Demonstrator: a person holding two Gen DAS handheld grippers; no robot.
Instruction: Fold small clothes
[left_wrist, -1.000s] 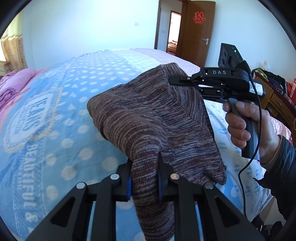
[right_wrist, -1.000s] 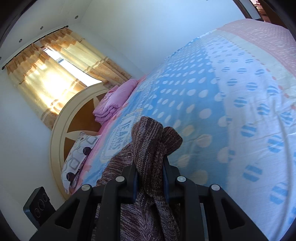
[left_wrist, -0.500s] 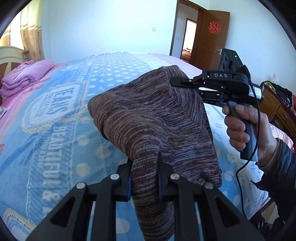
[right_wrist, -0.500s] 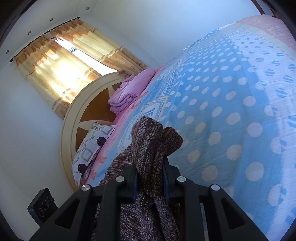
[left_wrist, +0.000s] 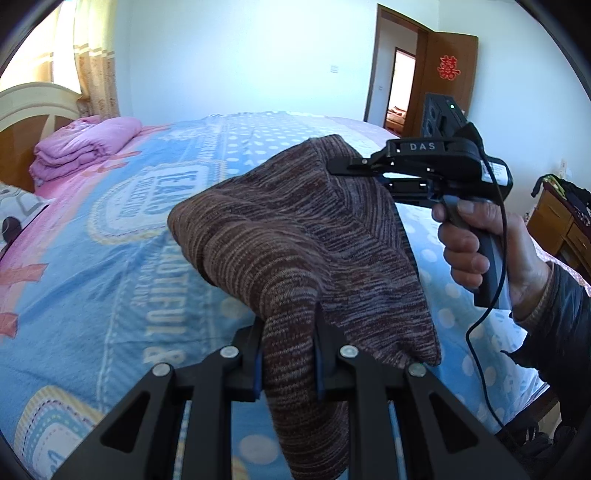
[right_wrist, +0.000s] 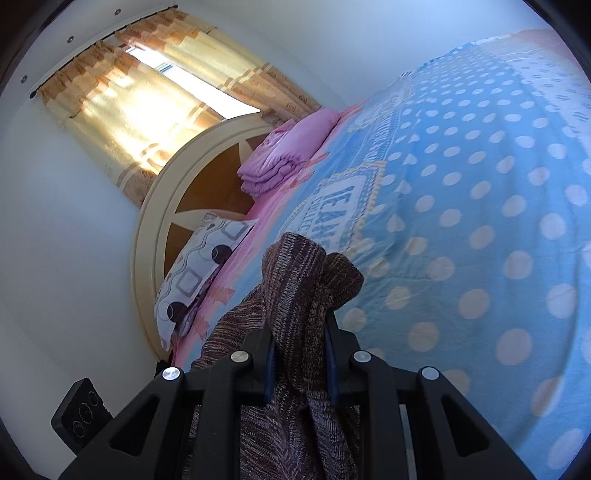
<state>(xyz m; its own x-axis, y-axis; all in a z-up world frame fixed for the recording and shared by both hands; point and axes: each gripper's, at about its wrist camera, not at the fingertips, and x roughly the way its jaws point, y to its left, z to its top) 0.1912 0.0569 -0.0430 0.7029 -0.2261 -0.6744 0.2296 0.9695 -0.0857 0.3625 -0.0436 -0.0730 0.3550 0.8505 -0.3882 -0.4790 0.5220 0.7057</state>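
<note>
- At nine o'clock in the left wrist view we see a folded pink quilt (left_wrist: 83, 146) lying on the bed (left_wrist: 110, 266), near the headboard.
- At six o'clock our left tongs (left_wrist: 289, 356) pinch one bunched edge of the brown knit garment (left_wrist: 295, 236), which hangs in the air above the bed.
- At three o'clock our right hand (left_wrist: 480, 247) holds the right tongs (right_wrist: 299, 363), clamped on another bunched edge of the same garment.

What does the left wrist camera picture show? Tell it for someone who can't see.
The left gripper pinches a brown knit garment held up over a blue polka-dot bedspread. The right gripper, held by a hand, clamps its far edge.
</note>
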